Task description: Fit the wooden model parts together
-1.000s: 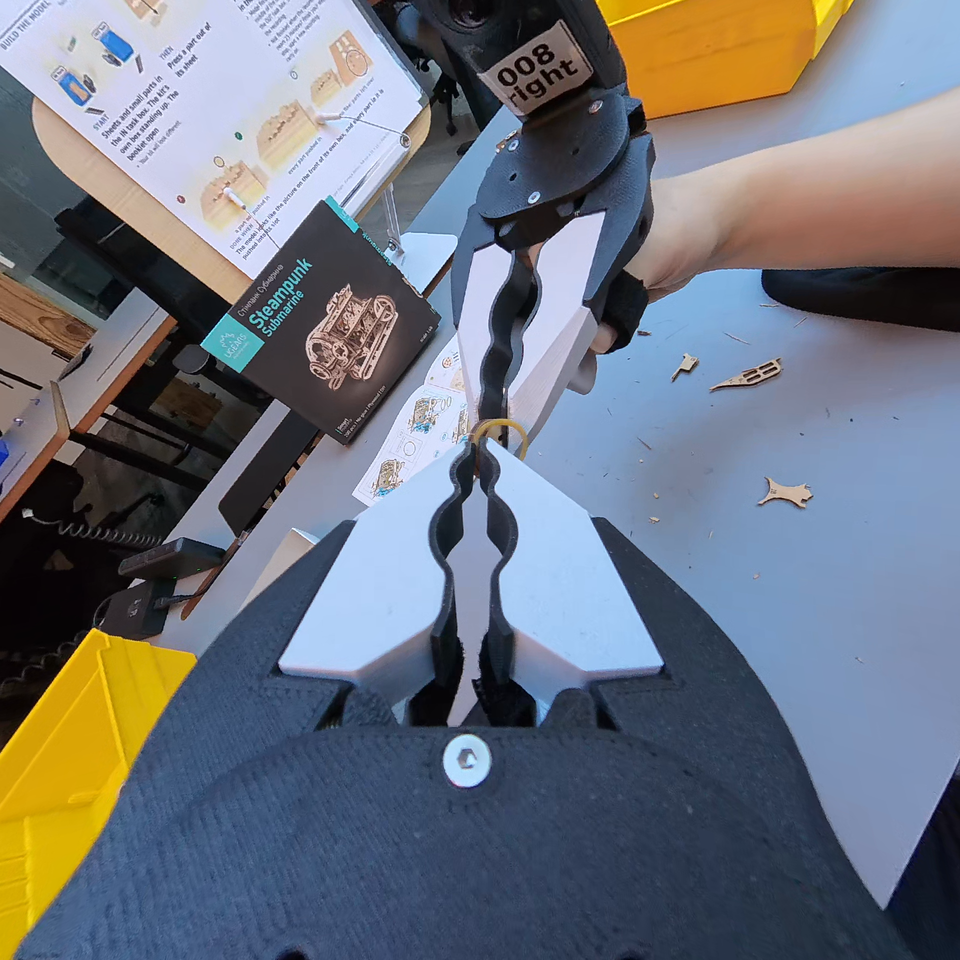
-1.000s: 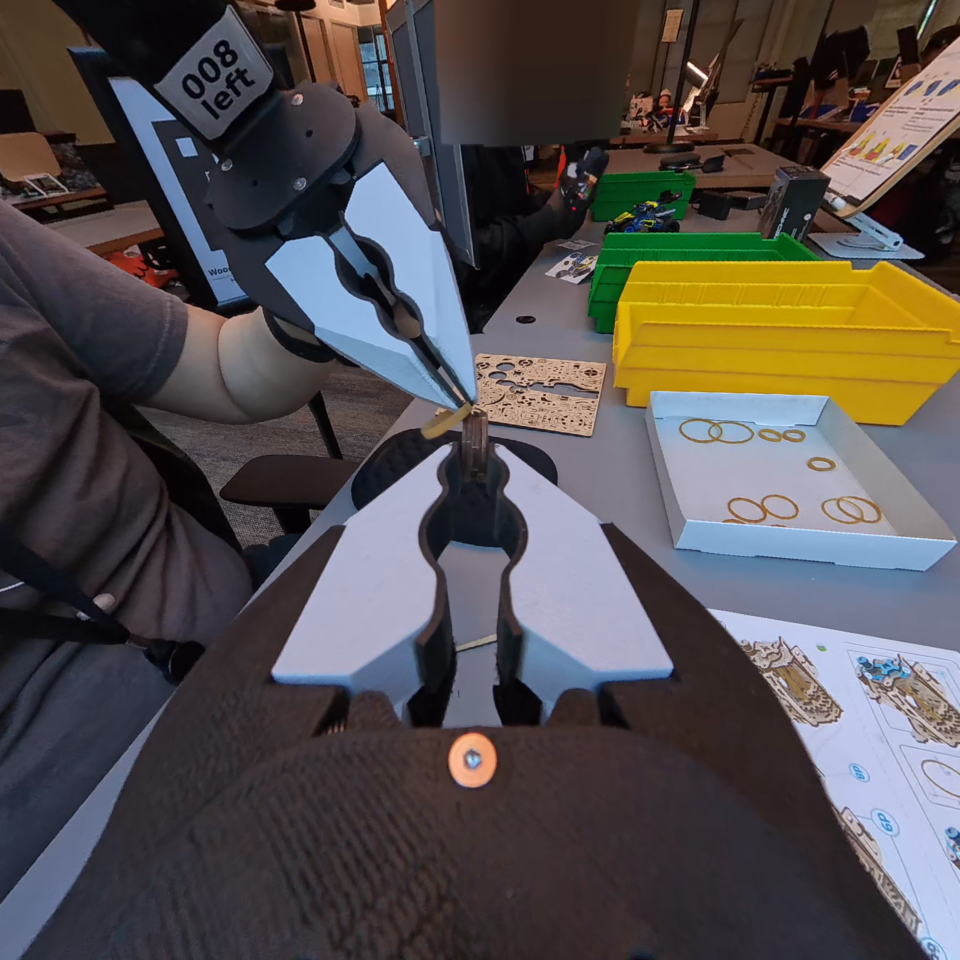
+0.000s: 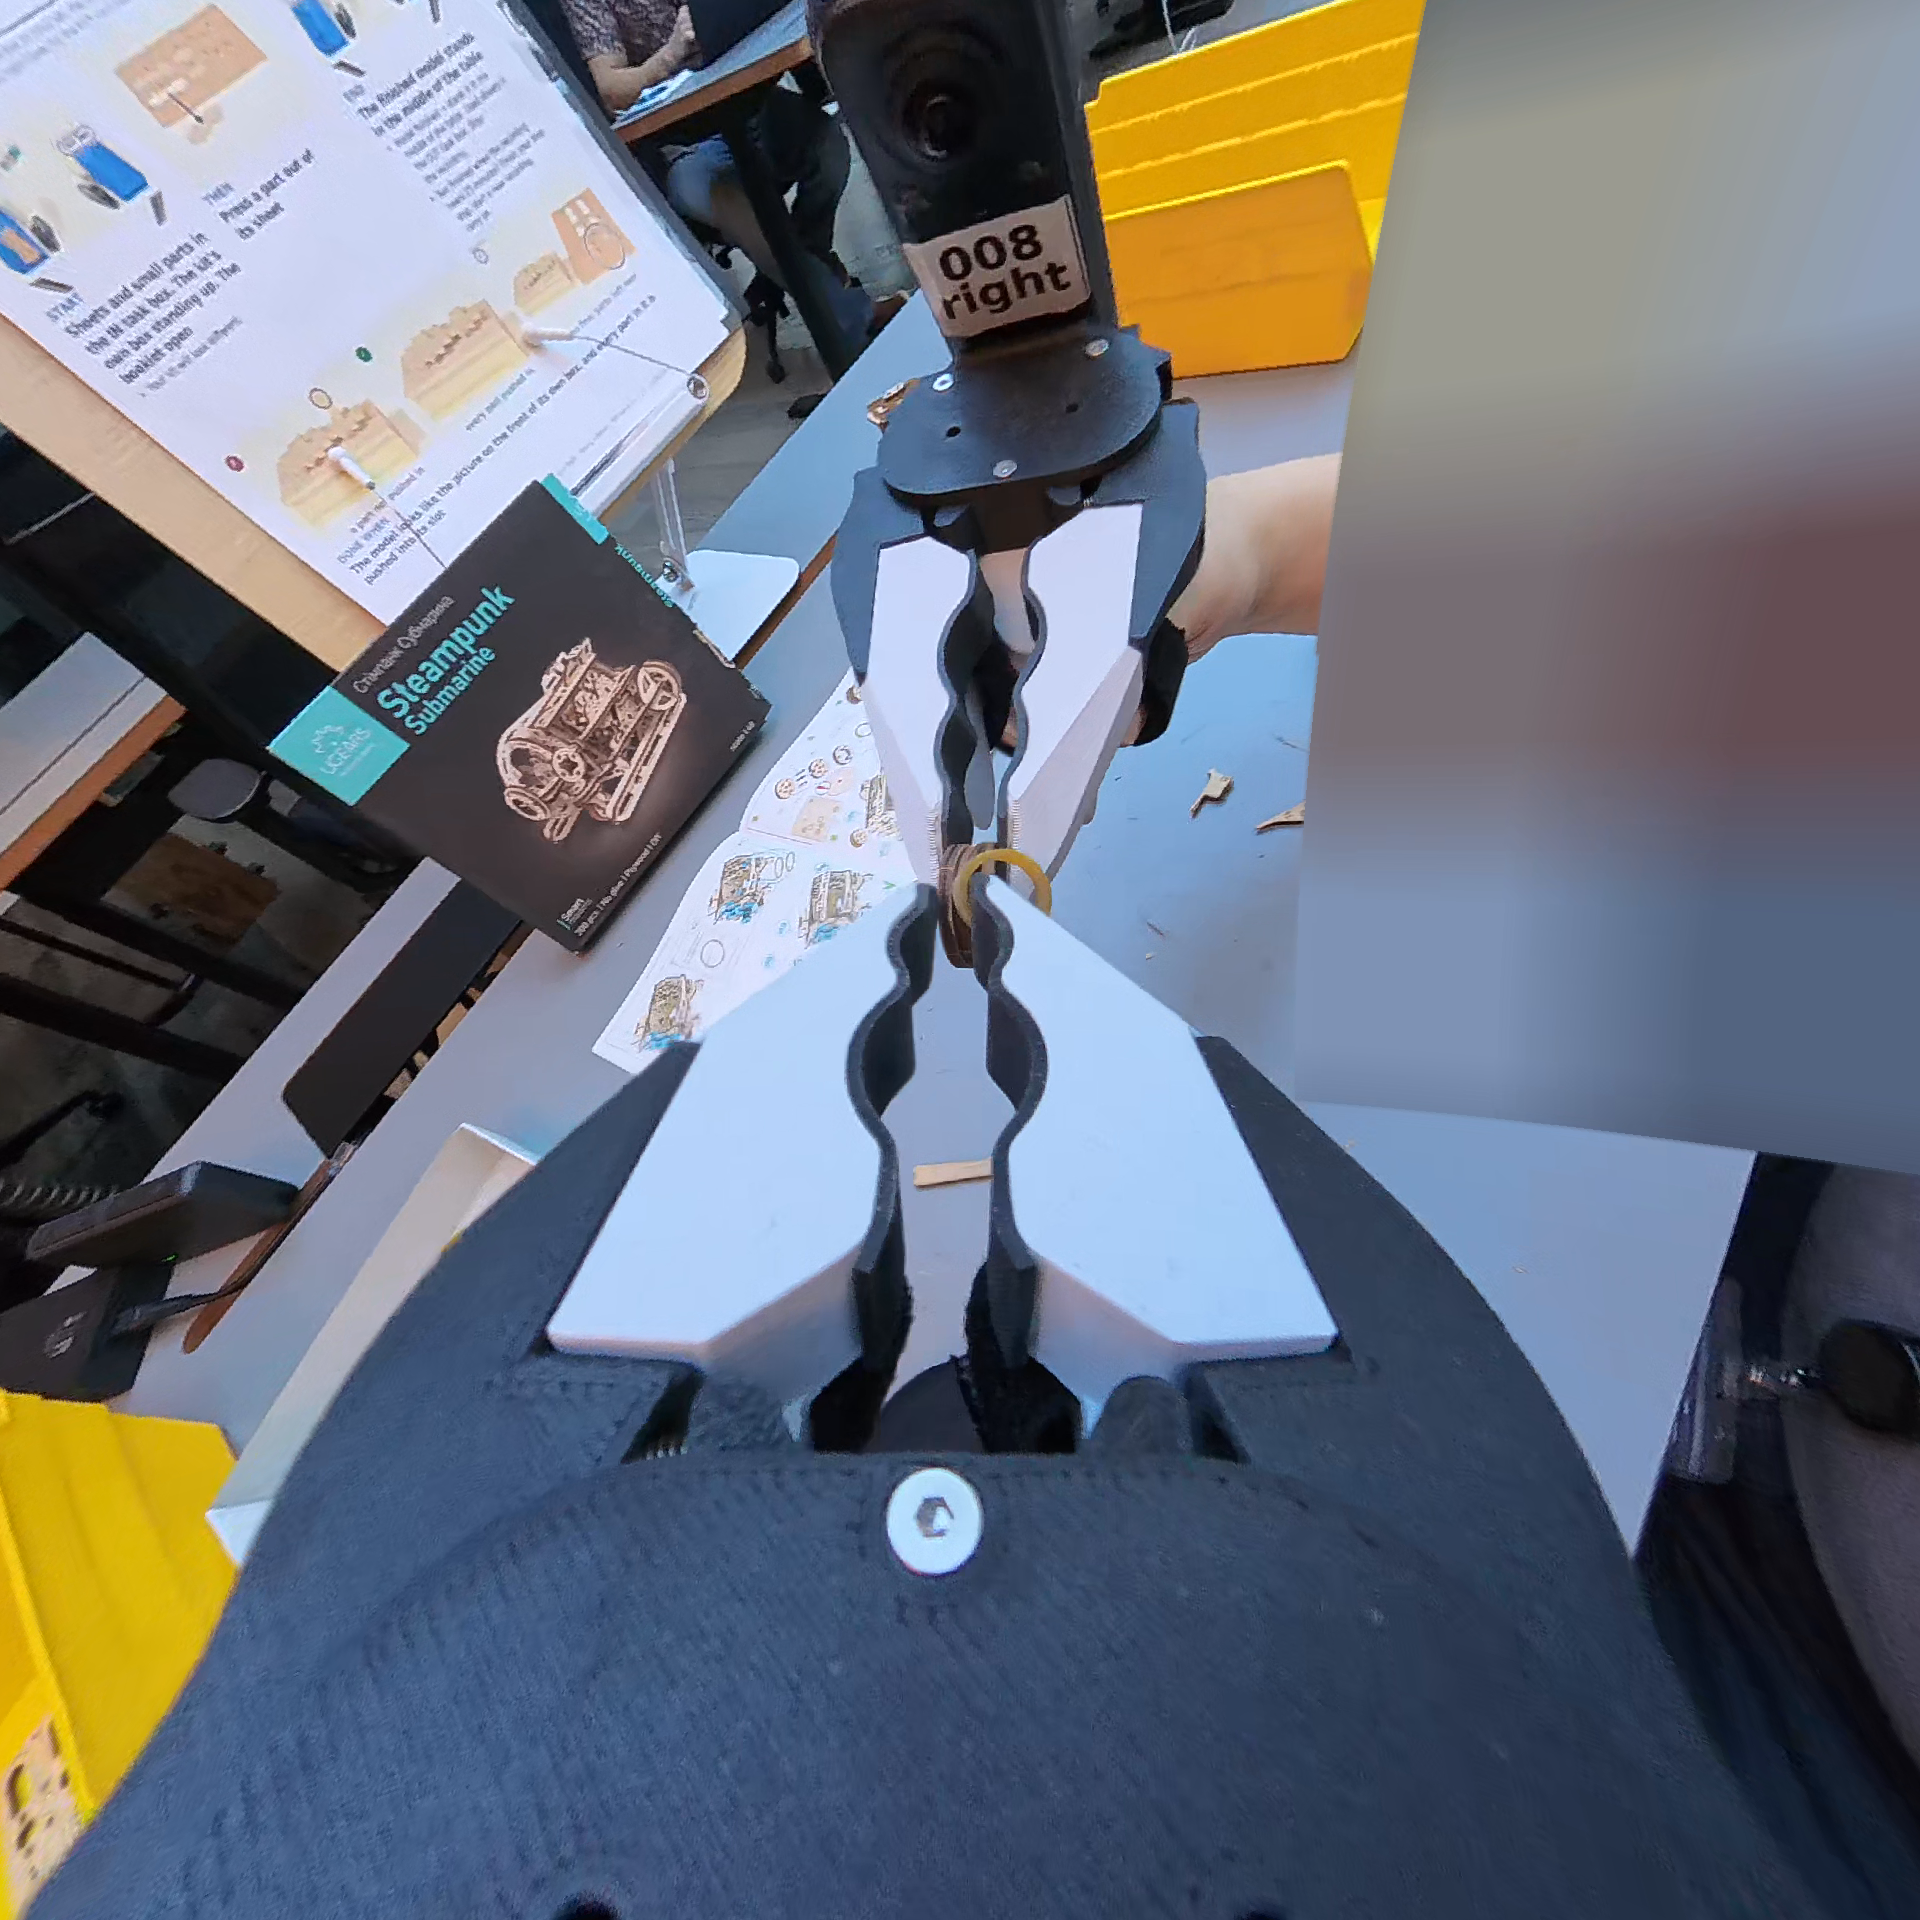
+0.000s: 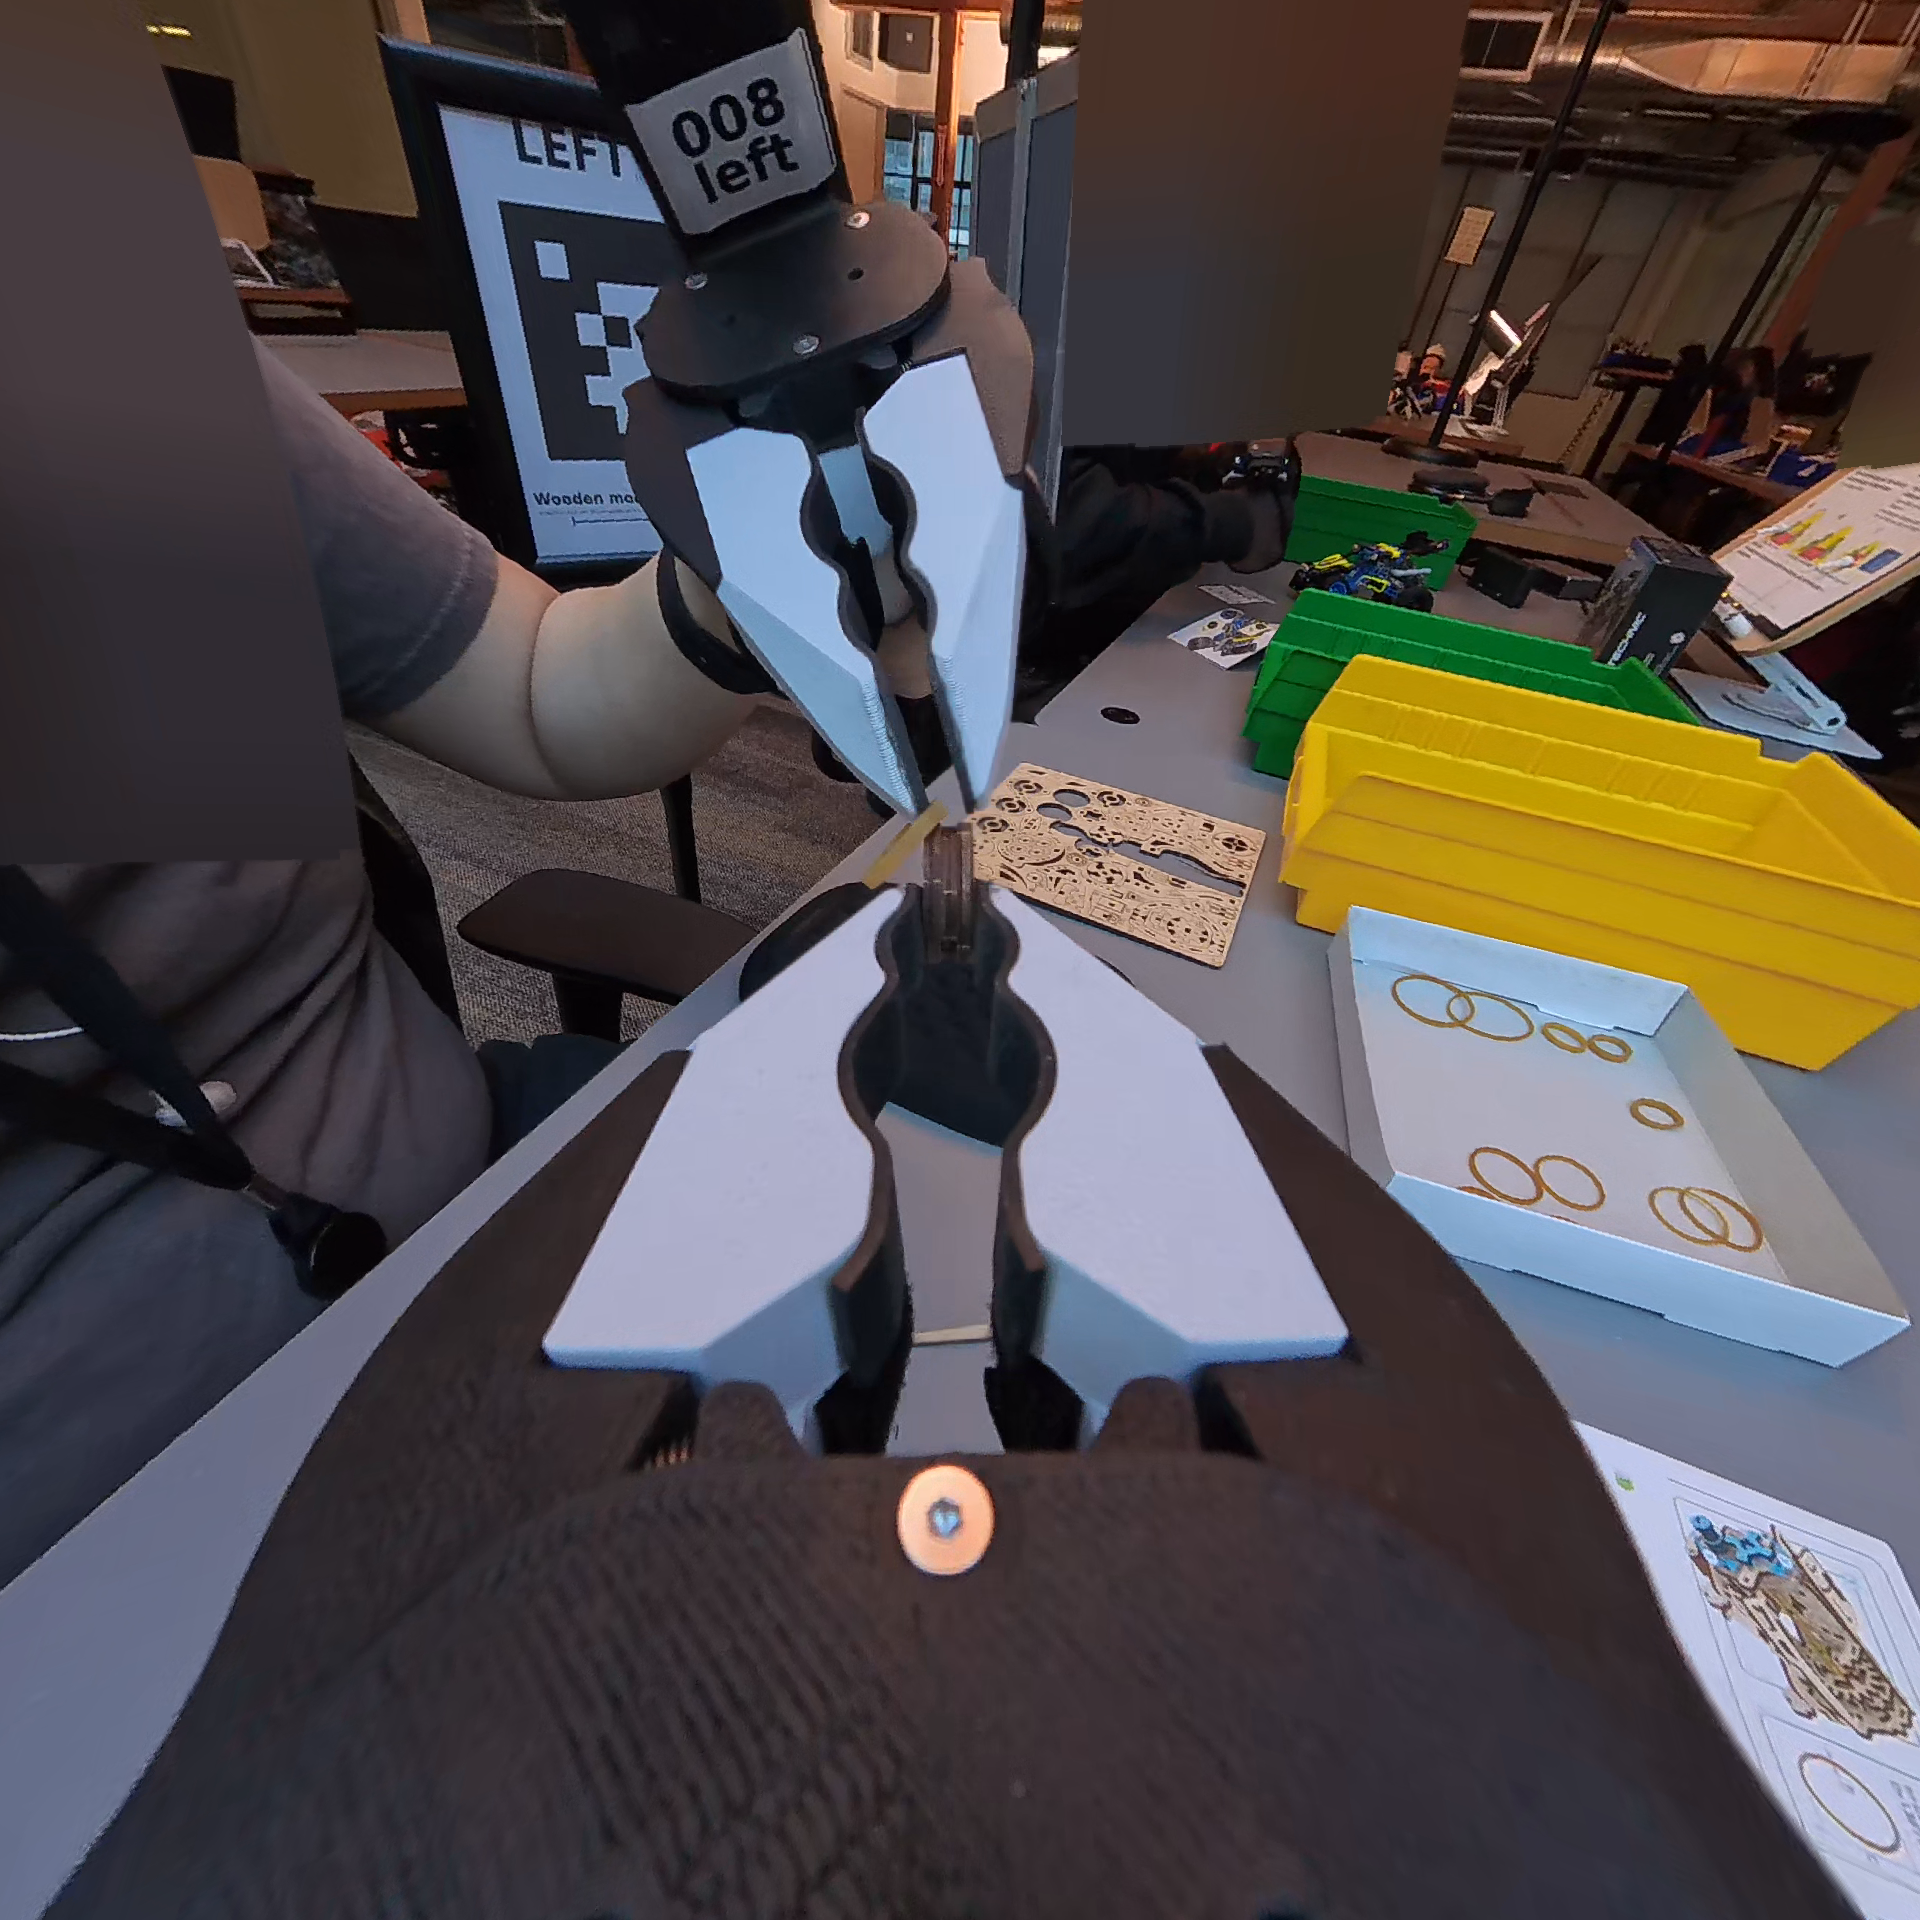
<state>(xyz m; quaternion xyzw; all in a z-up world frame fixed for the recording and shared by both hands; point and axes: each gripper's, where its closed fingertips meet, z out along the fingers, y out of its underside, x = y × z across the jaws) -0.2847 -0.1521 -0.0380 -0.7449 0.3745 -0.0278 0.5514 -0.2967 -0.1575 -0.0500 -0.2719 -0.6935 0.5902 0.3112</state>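
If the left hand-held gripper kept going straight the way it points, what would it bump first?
Probably the small wooden part pinched in the right hand-held gripper. The left hand-held gripper, holding the rubber band, already sits tip to tip with it.

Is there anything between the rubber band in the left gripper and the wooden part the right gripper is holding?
Nothing visible. The left gripper holds the rubber band right at the wooden part, which is pinched in the right gripper. The two tips nearly meet above the table; only air shows between them.

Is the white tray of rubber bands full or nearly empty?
Nearly empty: the white tray holds only some scattered rubber bands; most of its floor is bare.
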